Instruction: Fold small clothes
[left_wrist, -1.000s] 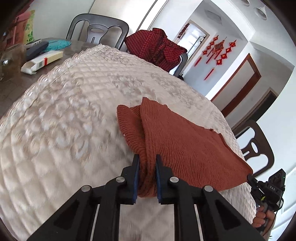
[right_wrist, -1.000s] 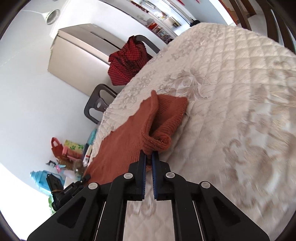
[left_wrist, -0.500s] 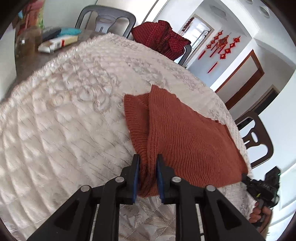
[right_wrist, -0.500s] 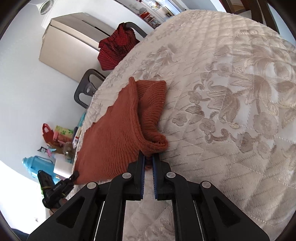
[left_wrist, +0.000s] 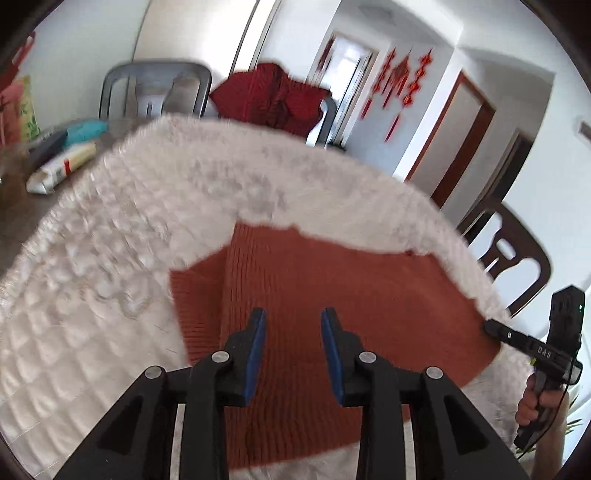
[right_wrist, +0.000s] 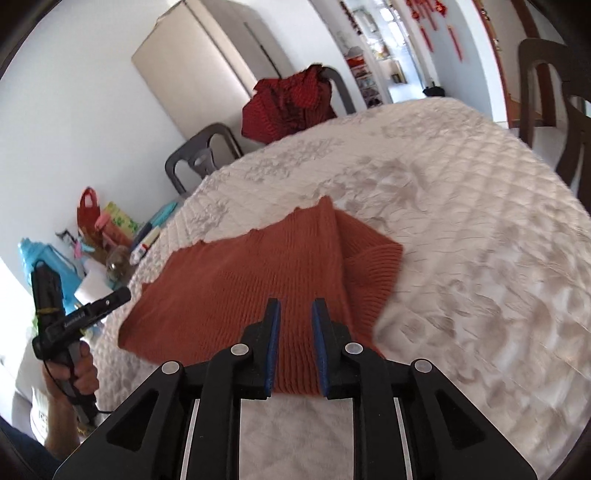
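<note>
A rust-orange knit garment (left_wrist: 332, 295) lies flat on the cream quilted tablecloth (left_wrist: 92, 295), with one side folded over the other. My left gripper (left_wrist: 293, 317) hovers over its near edge. Its jaws are opening, and the blue pads are apart and press on nothing. In the right wrist view the same garment (right_wrist: 258, 277) lies under my right gripper (right_wrist: 295, 310), whose jaws are also opening with only flat cloth showing through the gap. Each view shows the other gripper at the garment's far corner, the right gripper (left_wrist: 532, 343) and the left gripper (right_wrist: 92, 310), each held by a hand.
A dark red checked garment (left_wrist: 273, 99) hangs over a chair back beyond the table. Beside it stands a grey chair (left_wrist: 155, 92), and a dark wooden chair (left_wrist: 509, 258) is at the right edge. A white box (left_wrist: 62, 170) and other clutter sit at the table's left end.
Both grippers have let go of the garment's folded edge and their jaws have spread. The garment, bunched between the pads before, now lies flat. Both views have rolled and are motion-blurred.
</note>
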